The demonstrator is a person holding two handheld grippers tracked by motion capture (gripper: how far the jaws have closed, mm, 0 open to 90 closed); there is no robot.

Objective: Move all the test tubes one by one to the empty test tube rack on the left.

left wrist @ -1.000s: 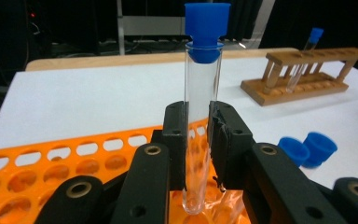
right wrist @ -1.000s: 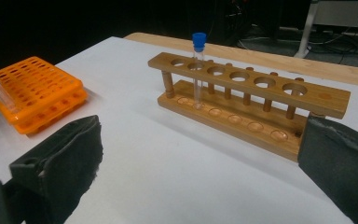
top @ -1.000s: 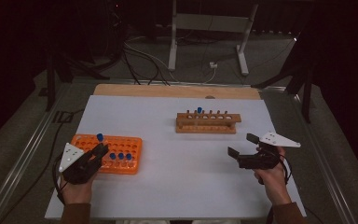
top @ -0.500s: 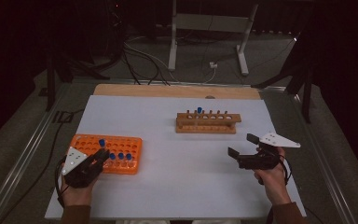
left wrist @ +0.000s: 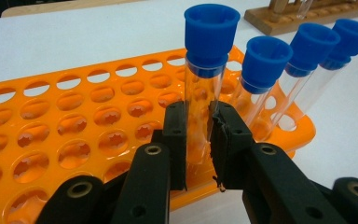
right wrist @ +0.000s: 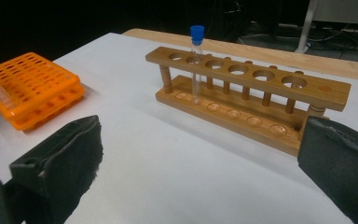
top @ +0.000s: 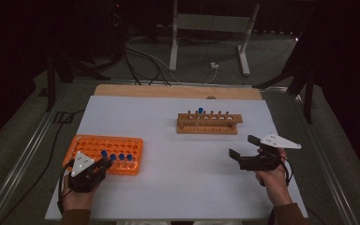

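Left hand-held gripper clamped on a blue-capped tube in the orange rack mid-frame, next lift straight up; right hand-held gripper wide open, empty.

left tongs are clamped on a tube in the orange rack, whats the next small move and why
Probably lift straight up. The left tongs are shut on the blue-capped tube, whose foot sits in the orange rack beside three more tubes; a vertical pull should clear them. The wooden rack has free holes.

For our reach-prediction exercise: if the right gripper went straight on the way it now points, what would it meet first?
Probably the wooden test-tube rack: it stands ahead between the right gripper's open jaws, past bare white table; depth is uncertain.
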